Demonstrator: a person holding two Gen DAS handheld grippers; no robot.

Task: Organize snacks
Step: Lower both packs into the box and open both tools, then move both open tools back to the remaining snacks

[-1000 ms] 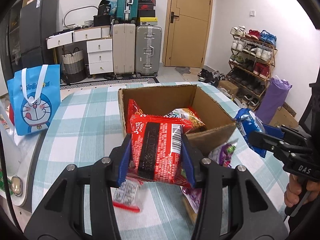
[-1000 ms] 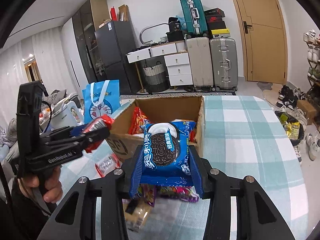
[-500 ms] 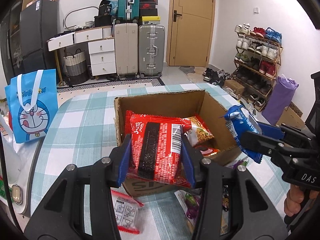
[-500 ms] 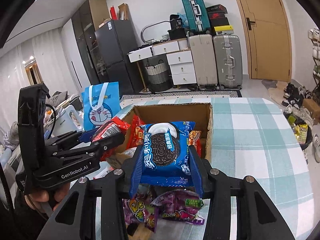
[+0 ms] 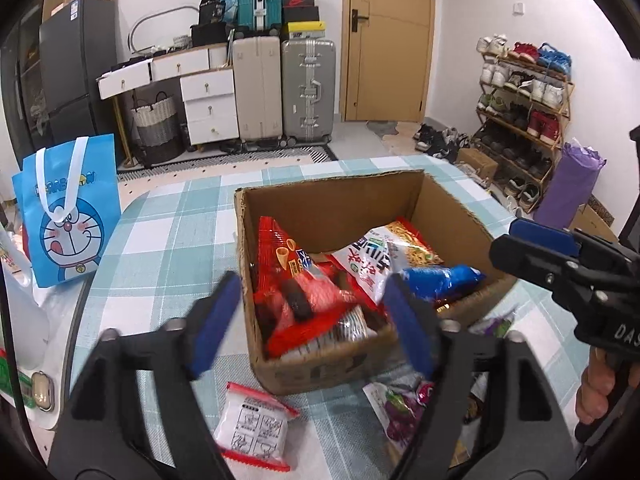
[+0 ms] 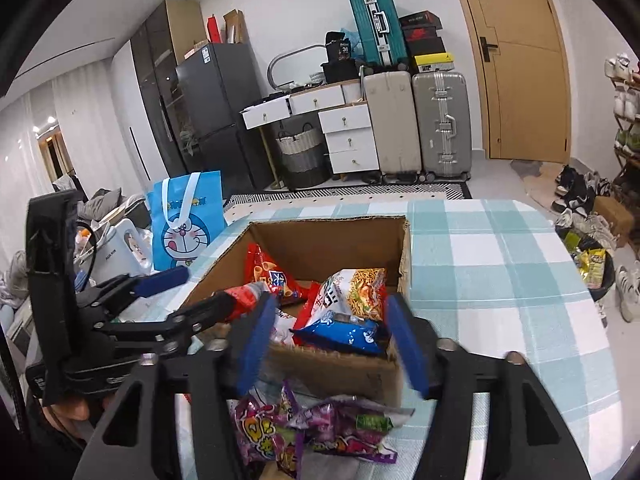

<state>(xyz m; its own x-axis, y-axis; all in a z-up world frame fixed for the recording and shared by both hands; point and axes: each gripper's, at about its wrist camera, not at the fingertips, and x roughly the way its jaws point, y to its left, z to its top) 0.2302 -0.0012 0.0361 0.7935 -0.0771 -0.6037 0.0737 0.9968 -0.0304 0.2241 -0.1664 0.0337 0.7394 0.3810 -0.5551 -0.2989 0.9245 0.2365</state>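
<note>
Left wrist view: the left gripper [image 5: 308, 320] hung over the near edge of the cardboard box [image 5: 320, 364], its jaws opening, the red snack packet [image 5: 316, 304] lying inside the box below them, free of the pads. Right wrist view: the right gripper [image 6: 332, 340] was also opening, over the box's near right corner; the blue cookie packet [image 6: 344, 334] lay in the box between its jaws, unpressed. Purple candy bags [image 6: 312, 432] lay on the table's near edge.

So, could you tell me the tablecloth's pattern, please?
Teal-and-white check tablecloth; clearest in the right wrist view.
</note>
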